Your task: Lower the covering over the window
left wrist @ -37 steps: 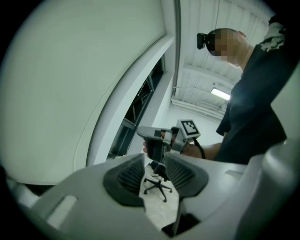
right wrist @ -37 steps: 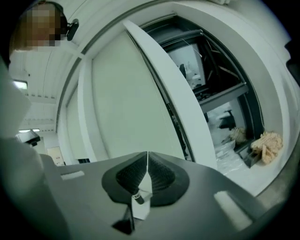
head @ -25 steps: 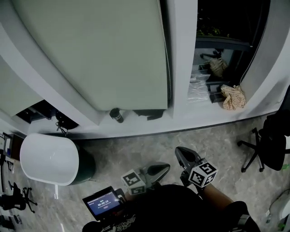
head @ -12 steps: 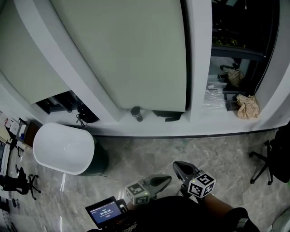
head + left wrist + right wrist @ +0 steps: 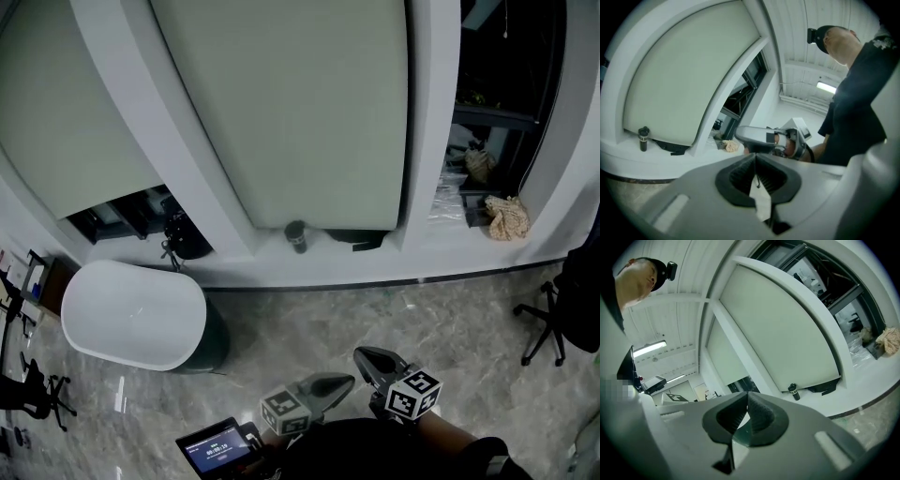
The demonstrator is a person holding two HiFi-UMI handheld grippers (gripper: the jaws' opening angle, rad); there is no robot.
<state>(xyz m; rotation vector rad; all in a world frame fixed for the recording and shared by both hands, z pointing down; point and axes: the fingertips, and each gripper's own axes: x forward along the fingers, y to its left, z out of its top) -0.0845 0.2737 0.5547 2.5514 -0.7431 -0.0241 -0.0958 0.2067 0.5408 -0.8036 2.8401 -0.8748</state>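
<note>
Both grippers are clenched and grasp nothing: in each gripper view the black ribbed pads [image 5: 740, 174] meet along one thin line. The left gripper [image 5: 347, 381] and the right gripper [image 5: 364, 356] are grey, smooth and pointed. They sit side by side low in the head view, close to the person's dark shirt [image 5: 375, 452] and well apart from the windows. The blind [image 5: 300, 103] is a flat, matte sheet of pale green colour. It hangs in the middle window between broad white frame posts, and its lower edge is near the sill [image 5: 394, 264], with a narrow dark gap under it. The left blind [image 5: 66, 103], of the same cloth, stops higher over a dark opening. The right window [image 5: 511, 75] is uncovered and dark. On the smooth white sill a dark cylindrical bottle [image 5: 296, 235] stands just below the blind's edge, and a crumpled beige cloth [image 5: 506, 217] lies farther right. The floor [image 5: 441, 319] is glossy grey stone with pale veins. On it stand an oval white table [image 5: 131, 314] with a round dark green base and, at the right edge, a black chair [image 5: 562, 300] with a star-shaped foot.
</note>
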